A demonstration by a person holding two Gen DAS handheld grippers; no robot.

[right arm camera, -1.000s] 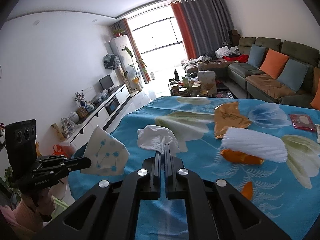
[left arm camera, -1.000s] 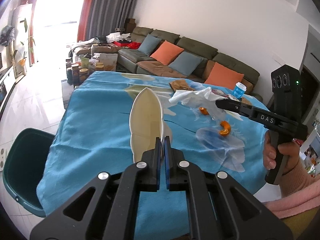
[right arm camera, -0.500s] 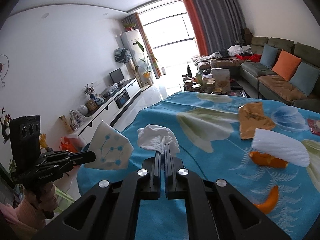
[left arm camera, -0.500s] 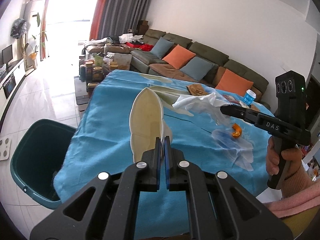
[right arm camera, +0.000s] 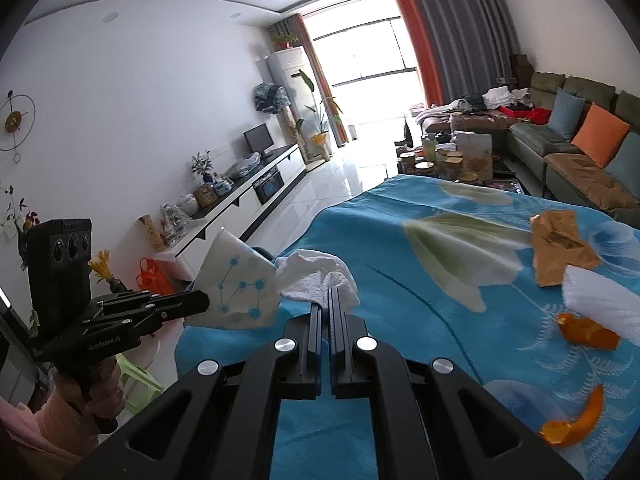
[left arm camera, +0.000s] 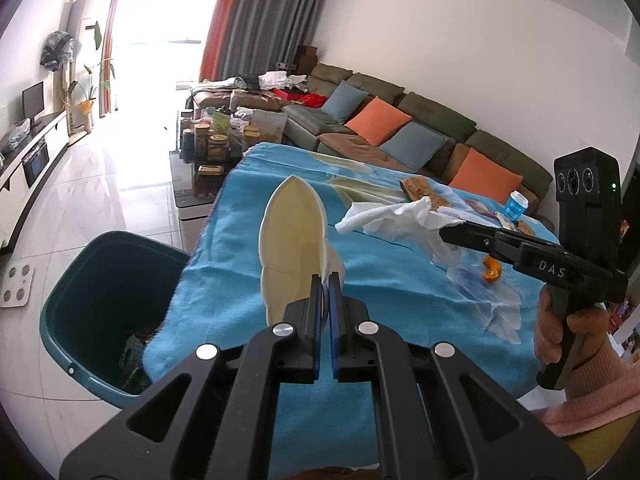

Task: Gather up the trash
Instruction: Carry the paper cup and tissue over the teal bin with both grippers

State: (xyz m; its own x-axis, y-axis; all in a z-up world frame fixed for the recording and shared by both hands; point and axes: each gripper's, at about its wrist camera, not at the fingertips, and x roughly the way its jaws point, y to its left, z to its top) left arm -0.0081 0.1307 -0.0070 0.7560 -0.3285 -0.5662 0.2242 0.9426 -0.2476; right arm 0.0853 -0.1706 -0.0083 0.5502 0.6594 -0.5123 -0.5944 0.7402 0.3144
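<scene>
While the dark green bin (left arm camera: 96,300) stands on the floor at the left, just beside the table's edge, the left gripper (left arm camera: 326,280) has its jaws clamped on a flattened paper cup (left arm camera: 294,248), cream inside and white with a blue dotted pattern outside, held above the blue flowered tablecloth (left arm camera: 240,264) near that edge. To its right the right gripper (right arm camera: 325,294) has its jaws pinched tight on a crumpled white tissue (right arm camera: 316,278), lifted clear of the cloth and just beside the cup. A hand in a pink sleeve (left arm camera: 560,332) grips that tool's handle. Farther right on the table lie a brown paper wrapper (right arm camera: 560,248), a white ribbed paper piece (right arm camera: 600,304) and orange peels (right arm camera: 588,332), with a small blue cup (left arm camera: 516,208) at the far corner.
</scene>
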